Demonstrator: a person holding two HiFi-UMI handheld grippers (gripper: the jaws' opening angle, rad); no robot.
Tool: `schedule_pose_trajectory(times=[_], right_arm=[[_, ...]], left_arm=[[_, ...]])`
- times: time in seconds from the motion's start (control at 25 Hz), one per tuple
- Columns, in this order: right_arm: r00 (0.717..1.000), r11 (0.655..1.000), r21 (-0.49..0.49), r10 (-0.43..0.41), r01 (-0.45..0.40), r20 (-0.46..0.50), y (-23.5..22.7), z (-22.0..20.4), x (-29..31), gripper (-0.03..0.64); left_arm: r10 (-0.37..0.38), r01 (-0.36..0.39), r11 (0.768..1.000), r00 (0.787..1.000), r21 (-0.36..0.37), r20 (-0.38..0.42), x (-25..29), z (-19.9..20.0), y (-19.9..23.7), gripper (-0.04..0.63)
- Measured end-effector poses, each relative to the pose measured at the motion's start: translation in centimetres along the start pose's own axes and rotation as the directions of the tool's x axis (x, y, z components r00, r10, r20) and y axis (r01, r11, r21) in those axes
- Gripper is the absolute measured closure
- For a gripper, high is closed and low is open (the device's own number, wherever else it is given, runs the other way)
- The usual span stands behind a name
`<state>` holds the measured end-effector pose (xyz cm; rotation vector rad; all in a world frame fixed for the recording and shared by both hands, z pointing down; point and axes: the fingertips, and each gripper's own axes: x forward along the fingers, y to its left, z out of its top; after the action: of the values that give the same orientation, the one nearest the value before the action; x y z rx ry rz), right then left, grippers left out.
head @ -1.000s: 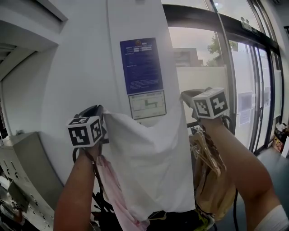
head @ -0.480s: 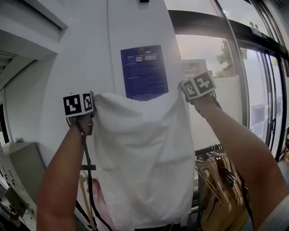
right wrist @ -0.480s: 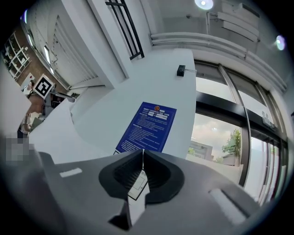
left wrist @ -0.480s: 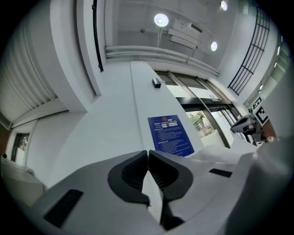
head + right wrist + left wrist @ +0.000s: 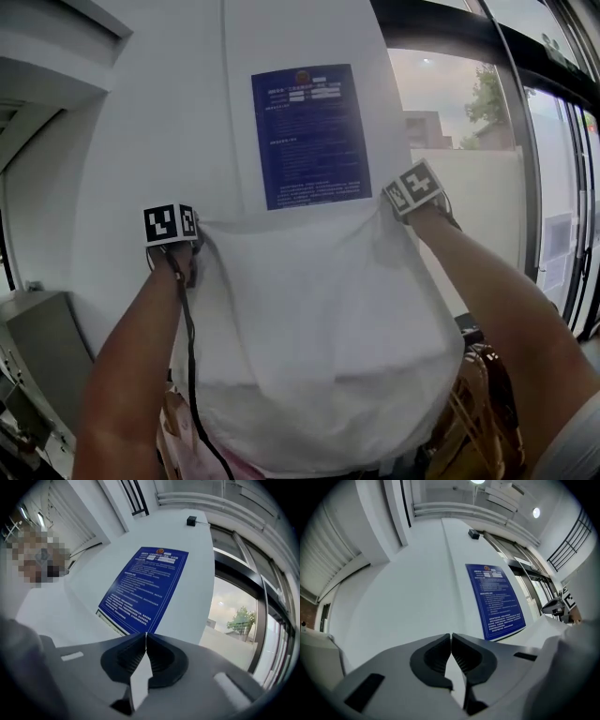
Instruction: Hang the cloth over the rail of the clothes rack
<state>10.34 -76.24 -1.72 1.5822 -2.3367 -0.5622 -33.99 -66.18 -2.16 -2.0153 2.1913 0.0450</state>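
1. Holding a white cloth [image 5: 319,337] up by its two top corners, a person spreads it flat in front of a white wall [image 5: 131,131] (both bare forearms reach up into the head view).
2. The left gripper [image 5: 451,644] has its jaws pressed together on the cloth's left corner. The fabric shows as a thin white sliver between the ribbed pads.
3. The right gripper [image 5: 146,641] is likewise clamped on the right corner, with a white strip of fabric running down from between its pads.
4. The cloth's top edge runs almost straight from gripper to gripper with a slight sag. It lies just below the bottom edge of a blue notice [image 5: 309,136] fixed to the wall.
5. The lower edge billows in a rounded curve near the bottom of the head view, and the right side bulges toward a bunch of hangers [image 5: 483,403].
6. Plain wall rises above both grippers, and dark-framed glass panes [image 5: 469,141] stand to the right.
7. A black cable [image 5: 190,356] drops from the left gripper along the cloth's left edge.
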Motion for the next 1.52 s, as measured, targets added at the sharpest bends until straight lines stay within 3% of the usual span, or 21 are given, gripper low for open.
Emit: schedule_pose_trajectory(times=[0.32,0.48,0.6,0.68,0.76,1.16,1.32,1.52], right_arm=[[0.990,0.978,0.191,0.104,-0.085,-0.092,0.9,-6.2,5.2,0.606],[0.982,0.967,0.234,0.137,-0.104,-0.131,1.7,-8.1,5.9,0.603],[0.979,0.968,0.231,0.135,-0.097,-0.154,2.0,-8.9,6.4,0.578],[0.979,0.973,0.215,0.120,-0.083,-0.166,1.9,-9.3,6.8,0.536],[0.978,0.975,0.207,0.113,-0.075,-0.176,1.9,-9.6,7.1,0.494],[0.975,0.977,0.177,0.149,-0.119,-0.163,3.8,-9.1,7.5,0.495],[0.977,0.977,0.181,0.145,-0.115,-0.158,3.6,-9.0,7.5,0.495],[0.976,0.977,0.179,0.148,-0.118,-0.161,3.7,-9.1,7.6,0.495]], left_arm=[[-0.071,0.069,0.997,0.994,-0.028,-0.084,5.4,-4.2,-0.8,0.584],[-0.107,0.099,0.993,0.987,-0.068,-0.118,6.3,-5.9,-1.3,0.580],[-0.127,0.116,0.990,0.980,-0.079,-0.152,7.0,-7.0,-1.3,0.465],[-0.129,0.116,0.989,0.978,-0.088,-0.164,7.4,-7.7,-1.2,0.427],[-0.137,0.120,0.987,0.975,-0.103,-0.173,7.6,-8.2,-1.2,0.410],[-0.181,0.167,0.983,0.957,-0.078,-0.225,9.0,-10.2,-3.4,0.387],[-0.250,0.221,0.967,0.924,-0.129,-0.290,9.3,-11.3,-4.6,0.380],[-0.277,0.253,0.961,0.877,-0.111,-0.392,9.2,-12.1,-5.2,0.380]])
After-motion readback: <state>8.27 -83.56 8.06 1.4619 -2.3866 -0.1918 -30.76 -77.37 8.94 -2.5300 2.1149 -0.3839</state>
